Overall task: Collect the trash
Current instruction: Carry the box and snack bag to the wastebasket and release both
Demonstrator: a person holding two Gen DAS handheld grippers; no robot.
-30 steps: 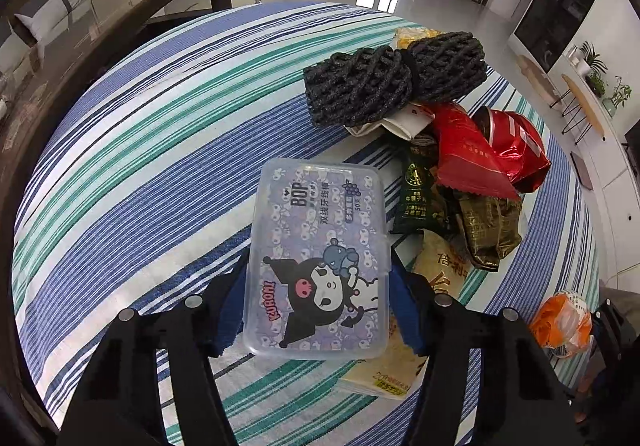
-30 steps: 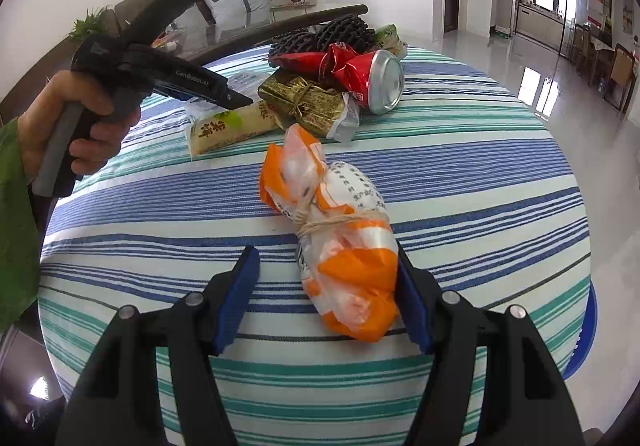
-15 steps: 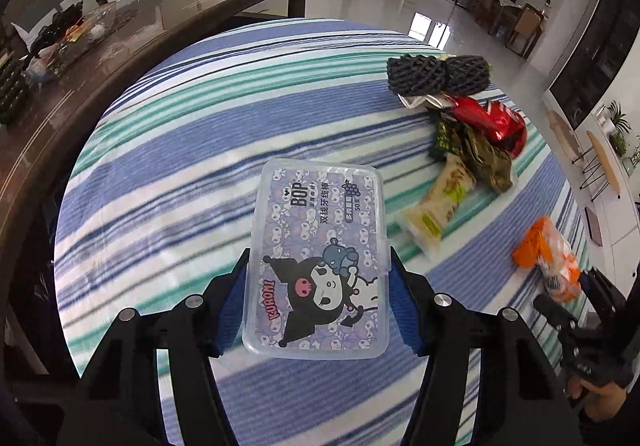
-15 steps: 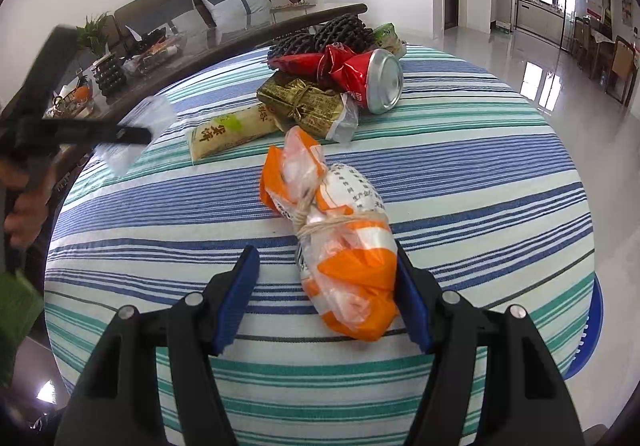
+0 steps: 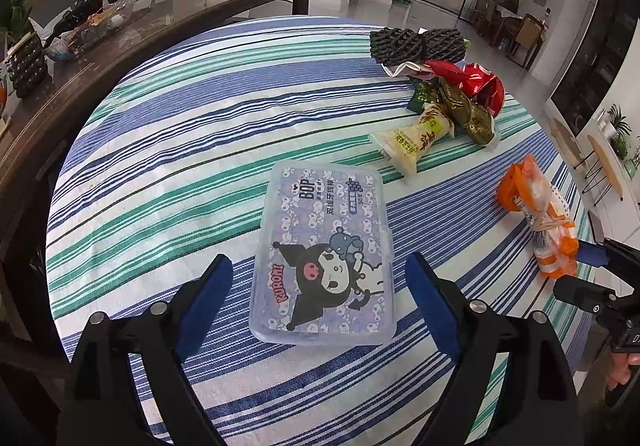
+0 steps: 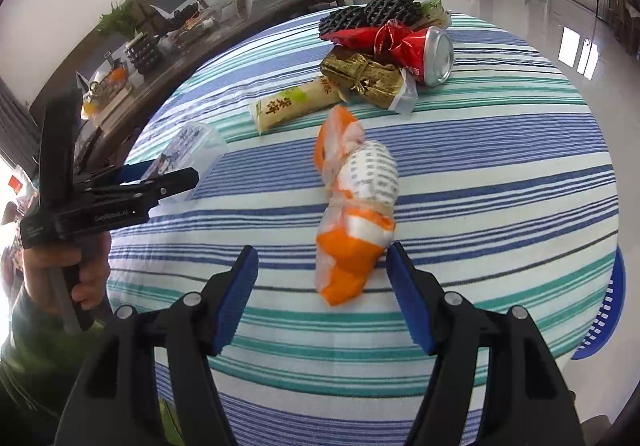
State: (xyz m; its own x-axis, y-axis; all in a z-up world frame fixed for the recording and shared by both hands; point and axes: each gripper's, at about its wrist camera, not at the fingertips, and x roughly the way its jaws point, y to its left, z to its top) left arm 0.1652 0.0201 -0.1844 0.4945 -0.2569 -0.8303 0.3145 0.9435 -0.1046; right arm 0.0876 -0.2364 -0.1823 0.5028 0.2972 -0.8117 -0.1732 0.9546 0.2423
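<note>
A clear plastic box with a cartoon label [image 5: 324, 254] lies flat on the striped round table [image 5: 180, 150]. My left gripper [image 5: 320, 290] is open, its blue pads apart from the box's near sides. An orange and white tied bag [image 6: 356, 206] lies between the open fingers of my right gripper [image 6: 320, 286], which does not touch it. The bag also shows in the left wrist view [image 5: 540, 214]. The box shows at left in the right wrist view [image 6: 184, 150].
A trash pile sits at the table's far side: black foam nets [image 5: 416, 42], red wrappers and a can [image 6: 432, 54], gold-green packets [image 6: 364, 78], a cream snack wrapper [image 5: 416, 138]. A dark wooden table [image 5: 120, 34] stands behind. A blue basket [image 6: 604, 314] shows below the table's right edge.
My left gripper carried the box away from the trash pile toward the near side, set it on the table and opened. My right gripper opened wider around the orange bag.
</note>
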